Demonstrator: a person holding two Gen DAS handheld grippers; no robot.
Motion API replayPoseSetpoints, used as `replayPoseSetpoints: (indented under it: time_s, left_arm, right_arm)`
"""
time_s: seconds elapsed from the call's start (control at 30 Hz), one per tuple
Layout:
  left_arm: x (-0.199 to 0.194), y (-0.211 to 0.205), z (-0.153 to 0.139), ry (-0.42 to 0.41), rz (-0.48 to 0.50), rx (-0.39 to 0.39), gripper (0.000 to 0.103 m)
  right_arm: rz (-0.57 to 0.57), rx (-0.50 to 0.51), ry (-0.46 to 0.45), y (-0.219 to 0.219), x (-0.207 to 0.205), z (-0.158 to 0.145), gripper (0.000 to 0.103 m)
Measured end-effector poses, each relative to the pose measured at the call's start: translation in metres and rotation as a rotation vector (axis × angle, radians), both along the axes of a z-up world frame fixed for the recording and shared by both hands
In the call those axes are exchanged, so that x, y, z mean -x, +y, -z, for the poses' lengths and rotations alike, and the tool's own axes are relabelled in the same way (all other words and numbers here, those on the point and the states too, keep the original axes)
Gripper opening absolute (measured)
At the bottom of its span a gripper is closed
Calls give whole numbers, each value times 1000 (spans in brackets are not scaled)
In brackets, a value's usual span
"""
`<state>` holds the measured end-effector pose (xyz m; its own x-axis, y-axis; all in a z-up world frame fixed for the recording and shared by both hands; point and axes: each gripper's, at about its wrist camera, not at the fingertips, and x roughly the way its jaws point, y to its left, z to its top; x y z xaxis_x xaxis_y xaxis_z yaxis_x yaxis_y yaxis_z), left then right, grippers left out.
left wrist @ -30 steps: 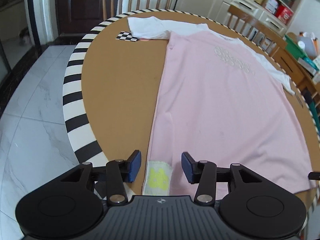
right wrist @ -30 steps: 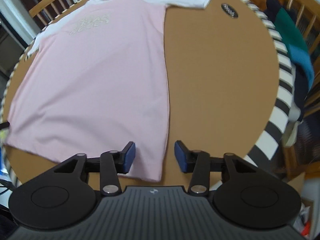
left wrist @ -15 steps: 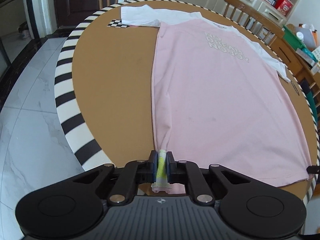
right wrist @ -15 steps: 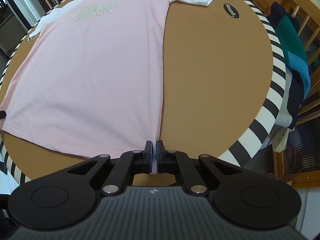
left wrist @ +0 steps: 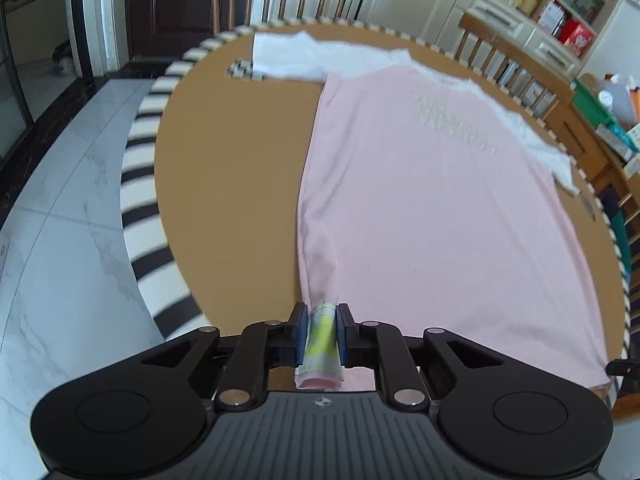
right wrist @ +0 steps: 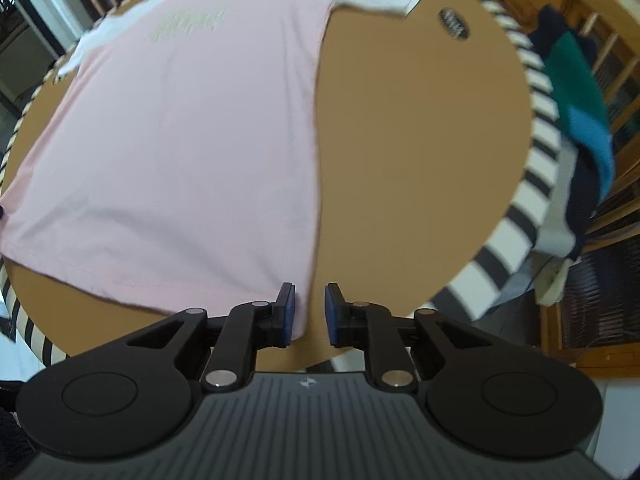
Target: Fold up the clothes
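A pink T-shirt with white sleeves lies flat on the round brown table; it also shows in the right wrist view. My left gripper is shut on the shirt's hem corner, where a white and yellow label is bunched between the pads. My right gripper has its jaws partly apart over the other hem corner; the left pad touches the cloth, the right pad stands apart from it.
The table has a black and white striped rim. A checkered marker lies by the far sleeve. A dark oval sticker lies on the table. Dark, green and blue clothes hang over a chair at right. Wooden chairs surround the table.
Both grippers closed on the hem corners half a second ago. The left stays shut on the corner and has lifted it slightly. The right gripper's jaws have since opened partway.
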<state>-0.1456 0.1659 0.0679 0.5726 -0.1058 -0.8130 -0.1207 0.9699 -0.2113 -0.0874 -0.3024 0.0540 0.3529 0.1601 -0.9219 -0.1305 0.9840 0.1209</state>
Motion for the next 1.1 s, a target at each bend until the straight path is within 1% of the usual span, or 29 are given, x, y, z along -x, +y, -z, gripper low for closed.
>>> replayPoseSetpoints:
  time_s: [0.07,0.1,0.13,0.2,0.27,0.37,0.43,0.47,0.53,0.6,0.63,0.67,0.73,0.8,0.83,0.87,0.9,0.97,1.0,1.1]
  left_arm:
    - [-4,-9,-7,-48,29,12,25]
    - [-6,-14,-9,-71,45,19,25]
    - [-9,-22,-6,-72,73,15,25]
    - [-14,-39,5,-52,133,-4,26]
    - [-12,-52,16,-15,164,-19,25]
    - [-6,-53,28,39,161,-3,28]
    - [-2,-48,34,65,149,16,31]
    - [1,-44,36,70,144,27,33]
    - [7,-40,35,76,152,38,33]
    - [11,-37,26,17,162,42,33]
    - [8,-34,21,-23,147,33,34]
    - [4,-32,16,-65,126,22,37]
    - [-12,-27,15,-132,48,0,38]
    - [-30,-27,23,-166,12,-38,37]
    - [-39,-29,28,-163,19,-62,36]
    - [-47,-33,33,-155,34,-88,36]
    - [-52,-35,37,-154,49,-96,36]
    - [-61,-38,41,-174,49,-105,36]
    - [-66,-39,42,-185,47,-110,36]
    - [-81,-29,35,-260,-22,-97,36]
  right_arm:
    - [13,-1,-57,0,0,-10,18]
    - [7,-19,-88,0,-2,-14,18]
    - [-2,-41,-106,4,-5,-15,18]
    - [-34,-69,-101,20,-15,-9,18]
    - [-84,-80,-90,35,-17,0,18]
    - [-131,-26,-66,47,-12,13,17]
    - [-128,0,-51,40,-8,19,15]
    - [-122,4,-50,35,-4,20,19]
    - [-90,4,-44,22,-3,16,20]
    - [-52,-15,-50,11,-5,9,22]
    - [-33,-24,-53,6,-6,6,22]
    - [-33,-33,-85,8,-13,1,22]
    - [-45,-32,-157,16,-33,-5,27]
    - [-69,-14,-222,28,-58,-2,27]
    - [-68,-13,-235,33,-71,2,26]
    - [-55,-27,-249,36,-83,5,23]
    - [-43,-56,-274,37,-93,7,20]
    - [-30,-118,-348,38,-112,8,18]
    - [-19,-127,-375,40,-121,9,18]
    - [10,-108,-348,44,-153,16,18]
